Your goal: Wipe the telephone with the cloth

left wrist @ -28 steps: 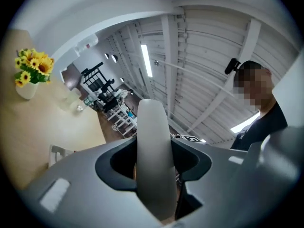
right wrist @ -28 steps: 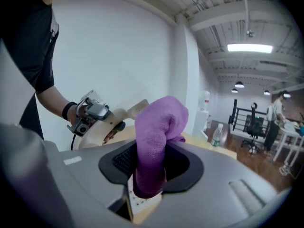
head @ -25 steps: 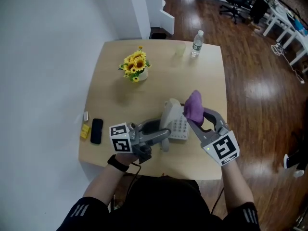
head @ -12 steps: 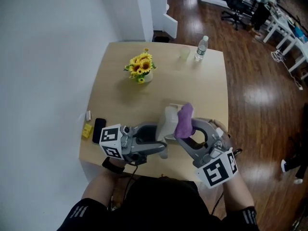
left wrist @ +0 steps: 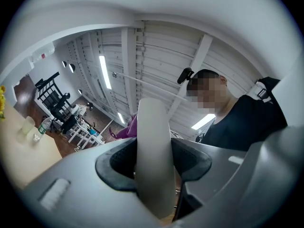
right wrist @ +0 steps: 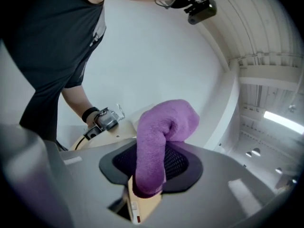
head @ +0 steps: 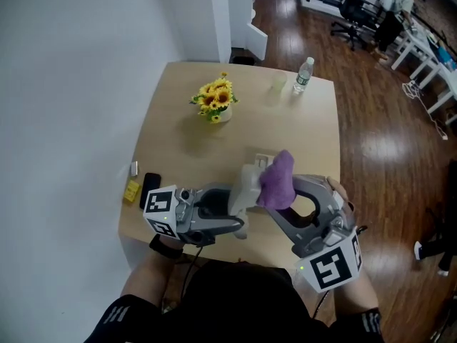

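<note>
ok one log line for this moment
left hand-held gripper: shut on handset | right hand-held gripper: shut on cloth | cloth: beside handset

one tabletop [head: 285,127], one pot of sunflowers [head: 218,100], one water bottle [head: 304,75], one clear cup [head: 278,84], one black mobile phone [head: 148,186], one small yellow block [head: 132,191], one small pale item [head: 133,168], two claws, namely the left claw [head: 239,219] and the right claw [head: 282,195], one telephone handset [head: 245,186], one purple cloth [head: 277,181].
</note>
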`<state>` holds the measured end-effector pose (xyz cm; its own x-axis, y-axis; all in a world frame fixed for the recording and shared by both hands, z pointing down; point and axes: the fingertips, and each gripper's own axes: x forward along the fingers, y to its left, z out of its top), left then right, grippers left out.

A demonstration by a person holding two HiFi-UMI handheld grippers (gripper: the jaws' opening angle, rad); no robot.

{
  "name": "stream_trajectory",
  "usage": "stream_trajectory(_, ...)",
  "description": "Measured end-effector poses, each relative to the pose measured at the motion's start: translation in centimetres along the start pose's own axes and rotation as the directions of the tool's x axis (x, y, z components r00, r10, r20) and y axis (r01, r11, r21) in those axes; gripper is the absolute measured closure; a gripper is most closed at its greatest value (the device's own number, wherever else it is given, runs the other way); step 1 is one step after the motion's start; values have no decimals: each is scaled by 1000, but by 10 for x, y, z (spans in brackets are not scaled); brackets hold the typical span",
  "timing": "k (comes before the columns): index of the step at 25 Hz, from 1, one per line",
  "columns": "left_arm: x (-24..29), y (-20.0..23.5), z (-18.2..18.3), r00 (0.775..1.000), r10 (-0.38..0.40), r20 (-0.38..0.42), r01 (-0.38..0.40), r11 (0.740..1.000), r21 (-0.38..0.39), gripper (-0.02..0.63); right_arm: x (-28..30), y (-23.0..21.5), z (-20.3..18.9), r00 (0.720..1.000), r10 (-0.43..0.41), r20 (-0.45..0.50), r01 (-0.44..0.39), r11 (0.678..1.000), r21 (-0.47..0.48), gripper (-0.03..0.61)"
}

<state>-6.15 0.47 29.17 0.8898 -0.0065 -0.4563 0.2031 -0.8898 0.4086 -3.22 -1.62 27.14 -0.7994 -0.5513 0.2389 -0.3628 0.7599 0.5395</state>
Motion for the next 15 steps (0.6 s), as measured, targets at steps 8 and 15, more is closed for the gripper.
stream_trajectory(8,-10,-10,13,1000,20,11,-20,999,50,410,2,53,-9,988,133,-79,-138,988,-64,448)
stream_trajectory(15,-4,-27,38,1000,4,11,-5,992,127,410,-10,58,-11,986,150,-80,-148,989,22,448)
